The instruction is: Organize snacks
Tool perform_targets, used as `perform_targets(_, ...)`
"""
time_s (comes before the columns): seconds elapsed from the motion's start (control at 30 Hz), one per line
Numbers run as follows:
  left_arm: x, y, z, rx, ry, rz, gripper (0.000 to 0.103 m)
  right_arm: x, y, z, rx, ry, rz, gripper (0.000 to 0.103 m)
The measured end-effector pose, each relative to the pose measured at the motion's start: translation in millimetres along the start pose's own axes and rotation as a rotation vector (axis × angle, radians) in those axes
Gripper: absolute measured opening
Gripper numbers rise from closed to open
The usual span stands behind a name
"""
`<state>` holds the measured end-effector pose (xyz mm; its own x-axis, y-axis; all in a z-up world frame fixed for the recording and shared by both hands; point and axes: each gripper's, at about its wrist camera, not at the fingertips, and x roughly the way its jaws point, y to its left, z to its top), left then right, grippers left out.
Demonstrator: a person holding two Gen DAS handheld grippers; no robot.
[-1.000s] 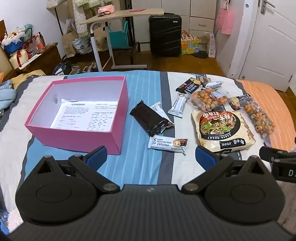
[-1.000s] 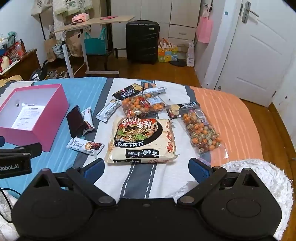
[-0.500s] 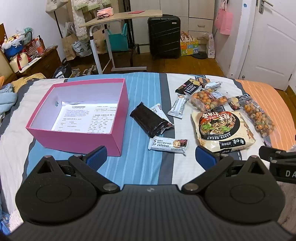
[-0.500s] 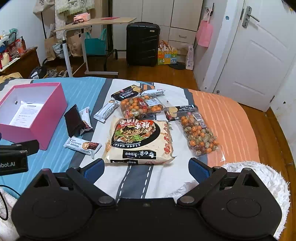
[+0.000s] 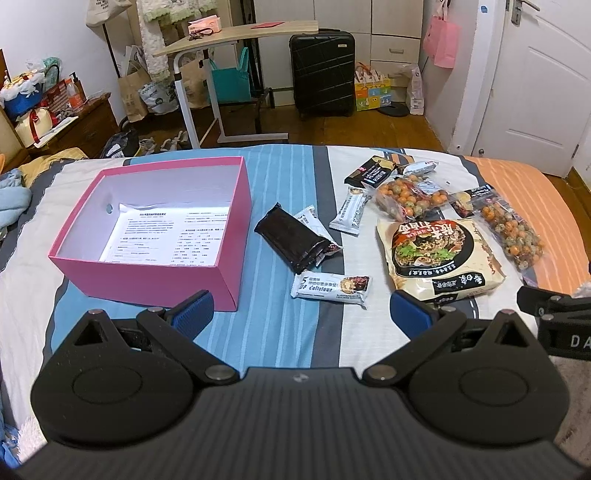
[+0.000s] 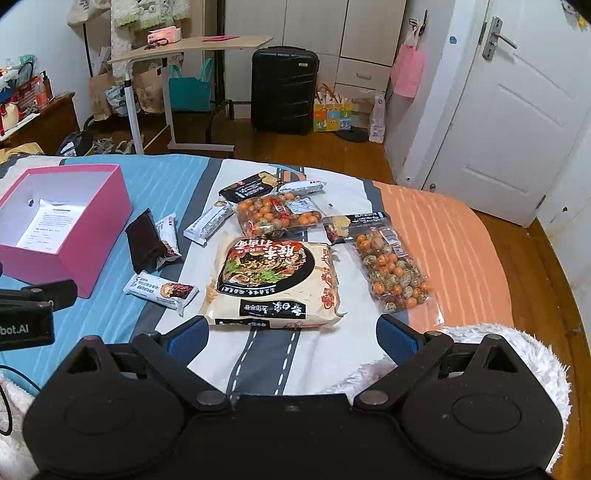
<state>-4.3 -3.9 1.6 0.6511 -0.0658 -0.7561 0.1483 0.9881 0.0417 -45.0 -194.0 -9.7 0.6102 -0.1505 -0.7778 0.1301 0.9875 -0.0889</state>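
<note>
An open pink box (image 5: 155, 278) with a printed sheet inside sits on the bed at left; it also shows in the right wrist view (image 6: 88, 236). Snacks lie to its right: a dark packet (image 5: 291, 242), a white bar (image 5: 332, 286), a second white bar (image 5: 349, 210), a large noodle bag (image 5: 439, 254) (image 6: 277, 280), two clear bags of round snacks (image 6: 273, 216) (image 6: 391, 269) and a black packet (image 6: 247, 189). My left gripper (image 5: 301, 314) is open and empty, above the bed in front of the box. My right gripper (image 6: 290, 336) is open and empty, just before the noodle bag.
The bed has a striped blue, grey, white and orange cover (image 5: 280, 173). A white fluffy blanket (image 6: 524, 354) lies at the near right. Beyond the bed stand a rolling desk (image 5: 236, 33), a black suitcase (image 5: 321, 70) and a white door (image 6: 517, 110).
Both grippers have drawn back and risen slightly, so the bed and snacks sit a little farther off. Both stay open and empty. Nothing on the bed has moved.
</note>
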Motion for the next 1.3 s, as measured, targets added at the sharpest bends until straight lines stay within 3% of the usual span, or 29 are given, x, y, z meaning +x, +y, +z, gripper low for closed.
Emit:
perform_targets(0.63, -13.2, -5.6, -4.0, 0.032, -0.032, 0.011, 0.103, -18.7, 2.7, -4.4, -0.044, -0.031, 0.013, 0.099)
perform_targets(1.3, -9.5, -1.0, -9.6, 0.032, 0.000, 0.026, 0.103, -9.4, -3.1, -7.7, -0.050, -0.007, 0.016, 0.099)
